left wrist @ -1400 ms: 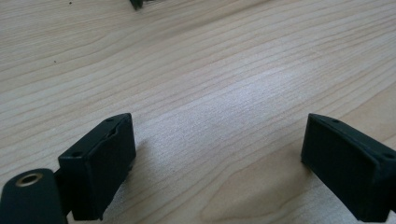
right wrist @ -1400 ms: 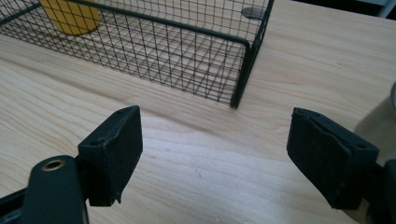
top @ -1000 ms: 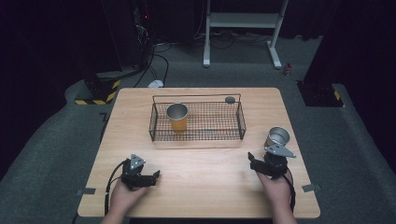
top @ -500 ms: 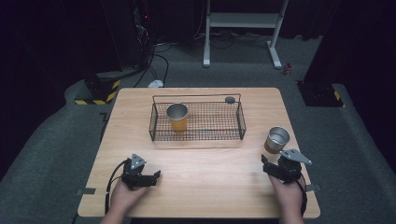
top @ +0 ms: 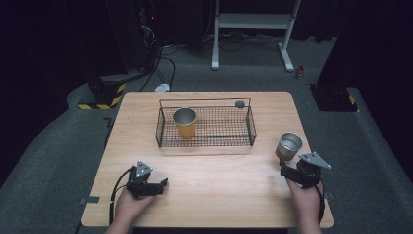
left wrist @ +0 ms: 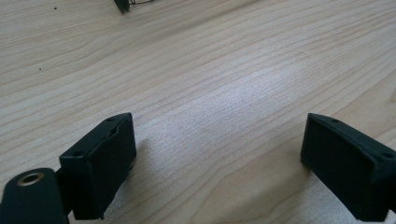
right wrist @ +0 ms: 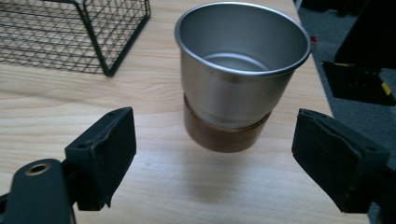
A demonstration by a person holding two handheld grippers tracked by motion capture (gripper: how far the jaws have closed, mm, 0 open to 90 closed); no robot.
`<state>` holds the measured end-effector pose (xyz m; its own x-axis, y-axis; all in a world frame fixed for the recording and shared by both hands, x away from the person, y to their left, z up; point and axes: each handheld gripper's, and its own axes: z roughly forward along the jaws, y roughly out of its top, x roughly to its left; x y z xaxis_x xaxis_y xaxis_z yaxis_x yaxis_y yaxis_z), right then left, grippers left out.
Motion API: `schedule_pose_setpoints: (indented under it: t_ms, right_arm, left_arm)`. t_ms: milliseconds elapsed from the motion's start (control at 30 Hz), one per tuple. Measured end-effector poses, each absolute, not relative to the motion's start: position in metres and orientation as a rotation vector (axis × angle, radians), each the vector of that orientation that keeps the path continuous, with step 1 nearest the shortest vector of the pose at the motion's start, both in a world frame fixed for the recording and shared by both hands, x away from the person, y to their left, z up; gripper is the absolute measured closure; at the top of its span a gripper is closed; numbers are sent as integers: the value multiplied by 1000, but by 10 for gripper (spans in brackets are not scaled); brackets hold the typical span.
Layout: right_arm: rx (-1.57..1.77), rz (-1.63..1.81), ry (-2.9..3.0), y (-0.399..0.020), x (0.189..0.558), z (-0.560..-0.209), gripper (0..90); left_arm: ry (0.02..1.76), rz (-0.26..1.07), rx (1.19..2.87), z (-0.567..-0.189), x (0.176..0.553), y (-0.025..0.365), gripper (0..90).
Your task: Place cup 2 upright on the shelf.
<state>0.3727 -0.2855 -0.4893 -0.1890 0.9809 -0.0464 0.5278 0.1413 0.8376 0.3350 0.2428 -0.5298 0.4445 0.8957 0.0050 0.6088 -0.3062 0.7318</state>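
Observation:
A steel cup with a brown base (top: 290, 145) stands upright on the wooden table (top: 219, 195), right of the wire basket (top: 204, 100). My right gripper (top: 288, 171) sits just in front of the steel cup (right wrist: 243, 70), open, and the cup stands beyond its jaws (right wrist: 215, 154), not between them. An orange cup with a steel lining (top: 185, 122) stands inside the basket at its left end. My left gripper (top: 162, 184) rests low over the near left of the table; its jaws (left wrist: 219, 158) have just been closing but stand apart, with only bare wood between them.
A small dark disc (top: 239, 104) lies at the basket's back right corner. The basket's near corner (right wrist: 107, 70) shows left of the steel cup. The table's right edge and grey carpet (top: 370, 161) lie close to my right hand.
My right gripper has drawn back from the steel cup, toward the table's near right corner. The cup stayed where it was. The left hand has not shifted.

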Motion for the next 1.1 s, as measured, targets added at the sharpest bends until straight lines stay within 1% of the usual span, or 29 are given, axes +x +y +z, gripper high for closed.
schedule_pose_setpoints:
  t_ms: [533,1100]
  right_arm:
    - [1444,946,1757,-293,397,-495,110]
    - [1415,957,1767,-287,422,-502,101]
  left_arm:
    - [1250,557,2037,-530,335,243,103]
    - [1256,554,2033,-530,334,243,101]
